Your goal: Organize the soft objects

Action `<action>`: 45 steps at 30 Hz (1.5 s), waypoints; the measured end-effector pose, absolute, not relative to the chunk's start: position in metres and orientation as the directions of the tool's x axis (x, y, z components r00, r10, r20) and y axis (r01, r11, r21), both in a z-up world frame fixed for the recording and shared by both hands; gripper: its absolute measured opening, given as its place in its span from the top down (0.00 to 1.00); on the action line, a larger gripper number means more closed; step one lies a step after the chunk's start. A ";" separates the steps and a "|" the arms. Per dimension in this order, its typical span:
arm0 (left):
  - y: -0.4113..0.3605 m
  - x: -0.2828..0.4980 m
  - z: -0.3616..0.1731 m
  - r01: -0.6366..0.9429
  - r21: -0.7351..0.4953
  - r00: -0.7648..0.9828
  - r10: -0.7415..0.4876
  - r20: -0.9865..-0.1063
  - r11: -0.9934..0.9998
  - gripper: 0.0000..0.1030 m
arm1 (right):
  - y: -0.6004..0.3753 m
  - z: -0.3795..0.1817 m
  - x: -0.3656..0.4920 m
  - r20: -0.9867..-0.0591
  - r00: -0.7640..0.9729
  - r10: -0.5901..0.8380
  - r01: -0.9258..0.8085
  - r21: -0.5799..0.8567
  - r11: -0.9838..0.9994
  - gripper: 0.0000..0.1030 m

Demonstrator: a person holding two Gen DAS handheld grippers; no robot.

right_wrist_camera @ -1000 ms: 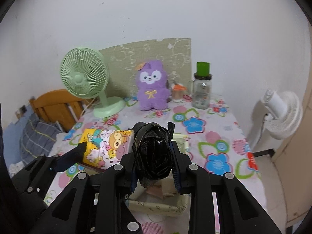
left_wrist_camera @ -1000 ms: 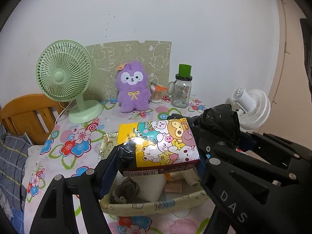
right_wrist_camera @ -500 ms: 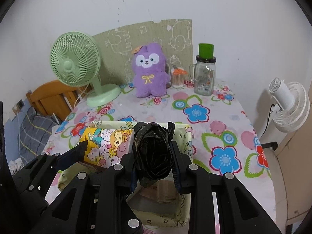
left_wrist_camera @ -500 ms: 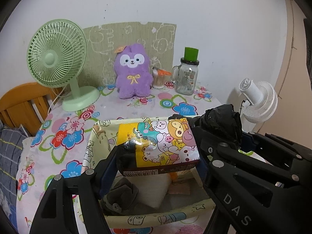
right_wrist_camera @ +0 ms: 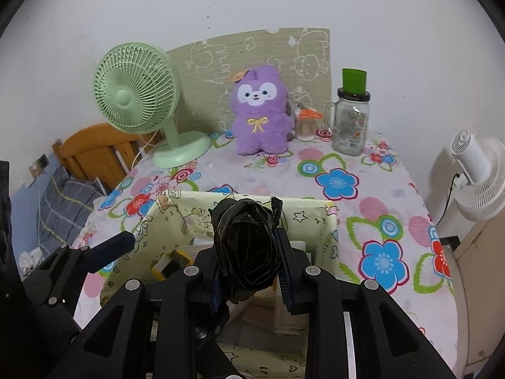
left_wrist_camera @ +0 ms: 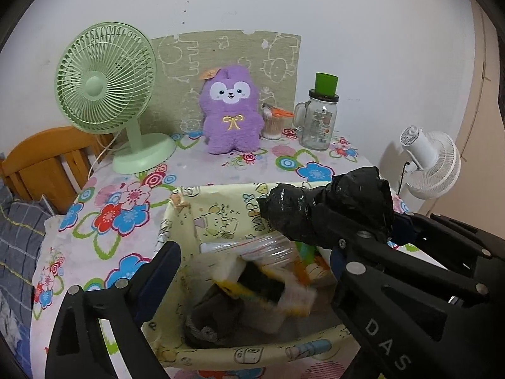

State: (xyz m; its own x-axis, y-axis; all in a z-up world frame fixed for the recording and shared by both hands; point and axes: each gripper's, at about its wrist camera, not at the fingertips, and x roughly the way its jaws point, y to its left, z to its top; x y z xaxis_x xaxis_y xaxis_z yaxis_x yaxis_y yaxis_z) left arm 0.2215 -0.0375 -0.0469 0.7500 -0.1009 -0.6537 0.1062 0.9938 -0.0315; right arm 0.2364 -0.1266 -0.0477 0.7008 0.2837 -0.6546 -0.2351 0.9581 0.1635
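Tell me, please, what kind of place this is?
Probably a bedroom at home: a table with a flowered cloth, a purple plush toy, a green desk fan, and a wooden bed frame beside it.

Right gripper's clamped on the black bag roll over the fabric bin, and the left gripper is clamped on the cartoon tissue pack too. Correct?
Not quite. The right gripper is shut on the black bag roll above the fabric bin, but the left gripper holds nothing: the left wrist view shows its jaws opening, with the cartoon tissue pack blurred below them inside the bin.
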 end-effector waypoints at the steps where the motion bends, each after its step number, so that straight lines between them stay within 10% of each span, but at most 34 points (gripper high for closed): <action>1: -0.036 0.221 -0.048 0.101 -0.028 0.748 -0.095 -0.657 0.994 0.06 | -0.125 -0.048 0.237 -0.658 0.698 0.282 -0.236 0.160 0.958 0.66; 5: -0.032 0.219 -0.048 0.088 -0.016 0.750 -0.077 -0.657 0.996 0.06 | -0.120 -0.051 0.238 -0.667 0.689 0.283 -0.235 0.163 0.958 0.36; 11: -0.027 0.215 -0.050 0.080 -0.017 0.750 -0.072 -0.658 0.997 0.06 | -0.115 -0.051 0.235 -0.668 0.685 0.293 -0.248 0.164 0.955 0.26; 45: -0.050 0.189 -0.053 0.167 -0.026 0.738 -0.142 -0.660 0.986 0.06 | -0.145 -0.046 0.195 -0.680 0.723 0.119 -0.101 0.067 0.993 0.08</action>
State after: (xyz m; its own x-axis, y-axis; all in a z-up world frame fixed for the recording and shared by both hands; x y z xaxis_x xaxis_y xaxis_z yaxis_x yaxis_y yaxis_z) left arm 0.1891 -0.0502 -0.0534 0.7378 -0.1425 -0.6598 0.1674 0.9856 -0.0256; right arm 0.1951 -0.1454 -0.0464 0.7233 0.1193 -0.6801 -0.1009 0.9927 0.0669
